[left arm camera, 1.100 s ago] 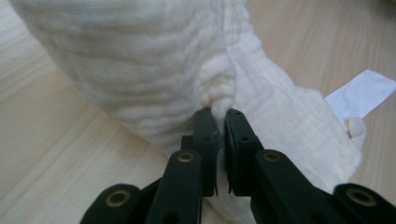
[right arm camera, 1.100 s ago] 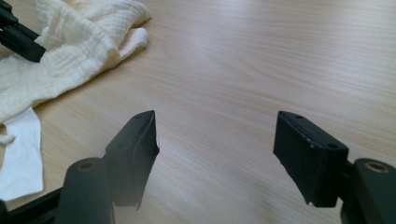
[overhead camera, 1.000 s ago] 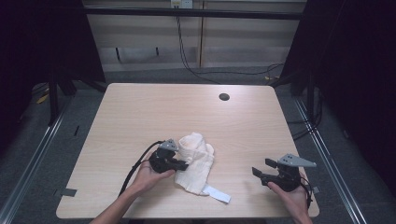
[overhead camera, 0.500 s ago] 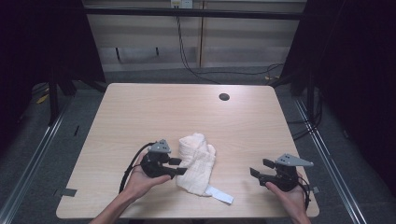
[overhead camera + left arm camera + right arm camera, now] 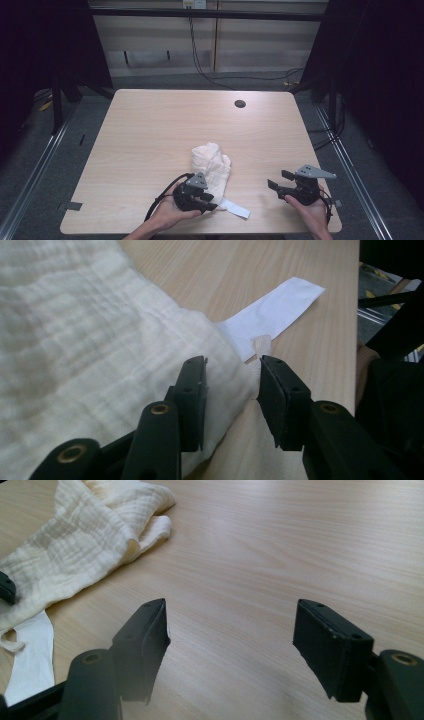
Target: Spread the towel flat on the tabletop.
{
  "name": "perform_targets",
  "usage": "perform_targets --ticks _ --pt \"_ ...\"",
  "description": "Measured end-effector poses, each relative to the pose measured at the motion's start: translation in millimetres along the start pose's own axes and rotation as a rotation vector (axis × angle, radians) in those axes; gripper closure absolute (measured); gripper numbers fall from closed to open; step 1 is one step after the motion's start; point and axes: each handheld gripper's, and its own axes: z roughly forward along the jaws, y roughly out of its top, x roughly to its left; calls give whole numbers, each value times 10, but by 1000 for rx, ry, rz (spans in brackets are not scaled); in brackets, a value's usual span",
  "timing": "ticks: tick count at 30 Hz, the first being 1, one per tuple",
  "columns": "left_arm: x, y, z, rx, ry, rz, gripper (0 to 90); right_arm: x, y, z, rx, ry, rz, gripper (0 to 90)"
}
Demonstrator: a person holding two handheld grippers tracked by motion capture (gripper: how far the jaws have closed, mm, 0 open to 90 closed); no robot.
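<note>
A crumpled cream muslin cloth [image 5: 212, 167] lies on the wooden table [image 5: 150, 130] near its front edge, with a white label strip [image 5: 235, 209] trailing from its near corner. My left gripper [image 5: 212, 202] sits at that near corner. In the left gripper view the cloth [image 5: 90, 340] has its corner between the jaws of the left gripper [image 5: 232, 365], beside the label [image 5: 280, 305]. Those jaws have just been closing, and a gap still shows. My right gripper [image 5: 278, 180] rests open at the front right, apart from the cloth [image 5: 85, 535], with bare wood between the jaws of the right gripper [image 5: 230, 625].
A small dark round hole [image 5: 240, 104] sits in the tabletop at the far right. Metal frame rails run along both sides of the table, and cables hang behind it. The label [image 5: 30, 650] lies flat at the left of the right gripper view.
My left gripper let go of the cloth's left side, opened, and moved toward the front edge to the corner by the label. The right gripper stayed still.
</note>
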Motion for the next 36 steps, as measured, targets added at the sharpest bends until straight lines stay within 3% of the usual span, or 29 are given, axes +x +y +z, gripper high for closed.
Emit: perform_targets --ticks 7,9,10,12,14,17,20,21,23,24,26,29,30,36 --pt "-76 -9 59 7 12 27 597 4 1 1 5 8 -8 299" --pt "-97 -19 81 -13 25 53 598 3 0 5 7 10 -8 299" --pt "-139 -20 80 7 65 106 629 2 0 13 11 7 -13 299" --pt "-167 -33 99 -17 75 103 678 3 1 19 11 10 -12 299" --pt "-215 -40 108 -14 113 147 729 4 1 18 12 10 -12 298" --pt "-225 -36 104 -5 104 158 831 6 1 18 12 9 -13 299" --pt "-204 -22 106 -2 60 133 858 12 1 26 19 10 -16 299" --pt "-170 -7 83 29 34 124 858 12 1 26 19 10 -16 299" --pt "-137 6 77 -33 -14 73 862 32 6 35 19 18 -20 299" --pt "-97 58 -14 -77 -38 42 862 39 8 37 22 22 -20 299" --pt "-69 91 -79 -103 -43 27 862 43 9 43 20 29 -23 299" --pt "49 170 -299 -198 -59 -28 863 52 13 70 27 36 -21 299" --pt "142 209 -438 -257 -53 -60 863 58 23 103 36 46 -18 301" --pt "341 234 -648 -314 17 -90 863 173 70 203 72 90 -43 337"
